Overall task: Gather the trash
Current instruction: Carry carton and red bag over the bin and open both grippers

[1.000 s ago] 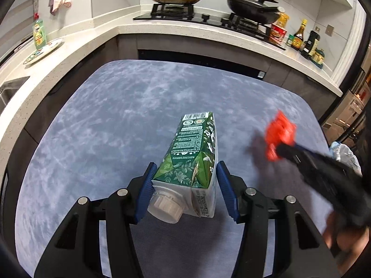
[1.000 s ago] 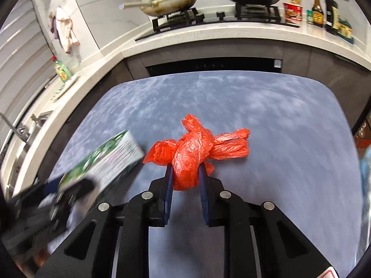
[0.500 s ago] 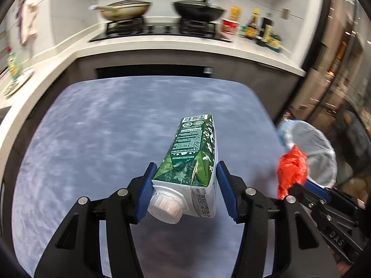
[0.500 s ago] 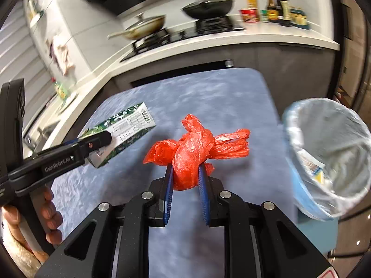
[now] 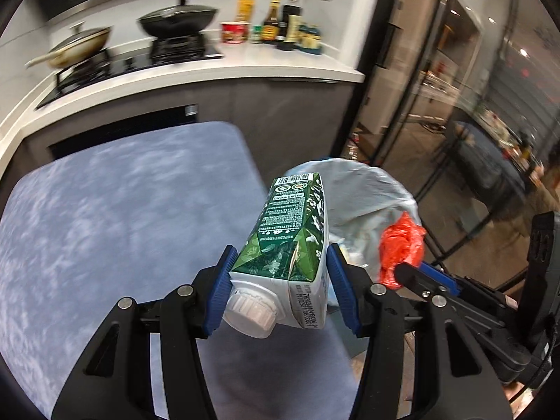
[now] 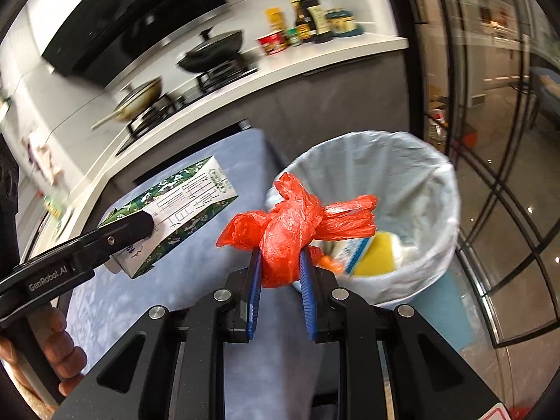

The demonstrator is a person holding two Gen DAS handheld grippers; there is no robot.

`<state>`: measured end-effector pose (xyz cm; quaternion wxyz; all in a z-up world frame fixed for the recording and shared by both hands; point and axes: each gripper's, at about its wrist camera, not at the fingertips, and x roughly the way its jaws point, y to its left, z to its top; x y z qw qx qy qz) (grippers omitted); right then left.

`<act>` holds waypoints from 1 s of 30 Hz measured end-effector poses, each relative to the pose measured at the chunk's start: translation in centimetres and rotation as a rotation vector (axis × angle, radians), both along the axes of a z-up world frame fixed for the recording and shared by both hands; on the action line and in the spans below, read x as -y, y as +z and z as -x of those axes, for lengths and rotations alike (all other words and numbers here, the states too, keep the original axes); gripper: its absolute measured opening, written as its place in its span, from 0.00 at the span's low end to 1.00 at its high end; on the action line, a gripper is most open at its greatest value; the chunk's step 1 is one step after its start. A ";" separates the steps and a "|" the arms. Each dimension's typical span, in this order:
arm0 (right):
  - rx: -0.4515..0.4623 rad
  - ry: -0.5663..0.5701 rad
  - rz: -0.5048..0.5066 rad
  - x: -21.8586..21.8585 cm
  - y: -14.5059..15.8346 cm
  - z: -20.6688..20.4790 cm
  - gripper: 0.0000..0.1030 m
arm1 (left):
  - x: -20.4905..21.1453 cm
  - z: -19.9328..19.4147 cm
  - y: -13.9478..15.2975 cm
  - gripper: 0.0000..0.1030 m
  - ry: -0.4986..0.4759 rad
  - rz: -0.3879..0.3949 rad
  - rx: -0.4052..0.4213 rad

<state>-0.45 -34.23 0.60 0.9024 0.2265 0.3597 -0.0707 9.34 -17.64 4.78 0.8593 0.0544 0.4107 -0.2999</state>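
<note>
My left gripper (image 5: 280, 266) is shut on a green and white drink carton (image 5: 290, 241) with a white screw cap, held in the air near the table's right edge. My right gripper (image 6: 280, 262) is shut on a knotted red plastic bag (image 6: 290, 224), held just above the near rim of a trash bin (image 6: 430, 161) lined with a pale bag. The bin holds a yellow sponge and other scraps. The carton (image 6: 182, 210) and left gripper show in the right wrist view; the red bag (image 5: 400, 245) and the bin (image 5: 371, 192) show in the left wrist view.
A blue-grey cloth covers the table (image 5: 122, 217). Behind it runs a kitchen counter (image 5: 245, 66) with a hob, two pans, bottles and jars. Glass doors (image 6: 490, 140) stand to the right of the bin. The bin stands on the floor beside the table's right edge.
Both grippers have swung right with their loads, from over the table toward the bin. The red bag now hangs at the bin's rim, and the carton is close beside the bin.
</note>
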 end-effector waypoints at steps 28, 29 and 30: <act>-0.094 -0.099 0.035 9.5 -5.0 -4.7 0.46 | 14.1 -3.1 -5.9 0.60 -0.087 -0.064 -0.080; -0.089 -0.102 0.037 9.5 -4.8 -4.6 0.50 | 14.0 -3.0 -5.7 0.63 -0.079 -0.063 -0.070; -0.085 -0.108 0.041 9.4 -4.6 -4.3 0.53 | 13.9 -2.8 -5.4 0.67 -0.072 -0.062 -0.060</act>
